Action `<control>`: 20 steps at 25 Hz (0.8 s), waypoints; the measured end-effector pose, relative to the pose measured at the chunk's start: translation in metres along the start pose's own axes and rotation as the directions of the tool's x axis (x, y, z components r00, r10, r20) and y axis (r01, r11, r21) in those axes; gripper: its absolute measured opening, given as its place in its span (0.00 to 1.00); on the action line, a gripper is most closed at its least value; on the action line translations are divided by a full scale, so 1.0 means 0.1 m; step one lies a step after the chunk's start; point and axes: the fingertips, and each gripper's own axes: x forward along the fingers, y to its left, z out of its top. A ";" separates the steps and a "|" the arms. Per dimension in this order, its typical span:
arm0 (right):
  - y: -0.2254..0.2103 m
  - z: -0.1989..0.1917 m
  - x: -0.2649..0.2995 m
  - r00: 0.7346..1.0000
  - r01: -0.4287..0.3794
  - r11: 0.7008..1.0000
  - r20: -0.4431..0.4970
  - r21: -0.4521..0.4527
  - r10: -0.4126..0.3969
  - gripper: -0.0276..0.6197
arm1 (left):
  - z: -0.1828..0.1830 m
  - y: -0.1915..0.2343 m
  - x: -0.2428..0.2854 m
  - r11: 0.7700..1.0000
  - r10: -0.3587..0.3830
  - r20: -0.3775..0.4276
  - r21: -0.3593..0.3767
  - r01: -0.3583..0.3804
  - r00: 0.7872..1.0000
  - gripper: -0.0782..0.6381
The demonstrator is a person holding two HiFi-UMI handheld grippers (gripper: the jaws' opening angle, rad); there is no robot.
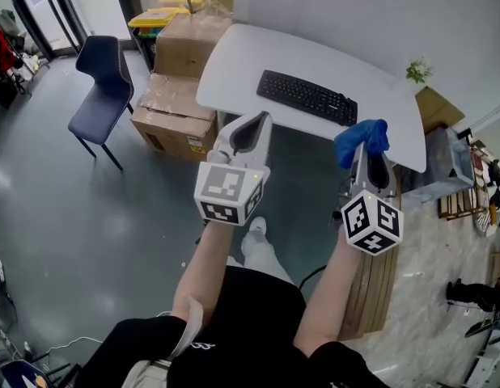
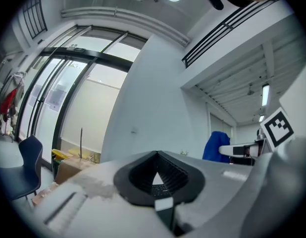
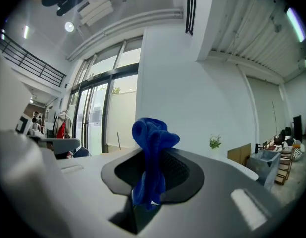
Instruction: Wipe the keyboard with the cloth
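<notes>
right hand-held gripper [image 1: 366, 165] clamps the blue cloth [image 1: 362, 141], wad poking forward, presumably to rub the keyboard [image 1: 307, 97]; left hand-held gripper [image 1: 259, 124] sits closed, empty.

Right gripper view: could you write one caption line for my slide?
Right gripper shut on a bunched blue cloth, with a small plant behind.

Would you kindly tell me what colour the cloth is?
The cloth is bright blue, seen best in the right gripper view.
</notes>
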 end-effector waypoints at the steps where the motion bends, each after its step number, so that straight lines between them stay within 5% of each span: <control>1: 0.00 -0.01 0.10 1.000 -0.007 1.000 0.002 0.006 0.007 0.18 | -0.01 0.06 0.06 1.000 0.007 0.000 0.004 -0.007 1.000 0.11; 8: 0.08 -0.18 0.99 0.996 -0.093 0.995 0.005 0.026 0.093 0.18 | -0.14 0.58 0.65 0.996 0.083 -0.012 0.025 -0.083 0.996 0.11; 16: -0.59 -0.35 2.41 0.996 -0.061 0.998 -0.063 0.034 0.063 0.18 | -0.49 0.99 2.08 0.994 0.103 -0.072 -0.014 -0.105 0.992 0.11; 20: -0.87 -0.32 3.26 0.990 -0.107 0.994 -0.087 0.031 0.109 0.18 | -0.60 1.12 2.95 0.994 0.101 -0.090 -0.029 -0.104 0.991 0.11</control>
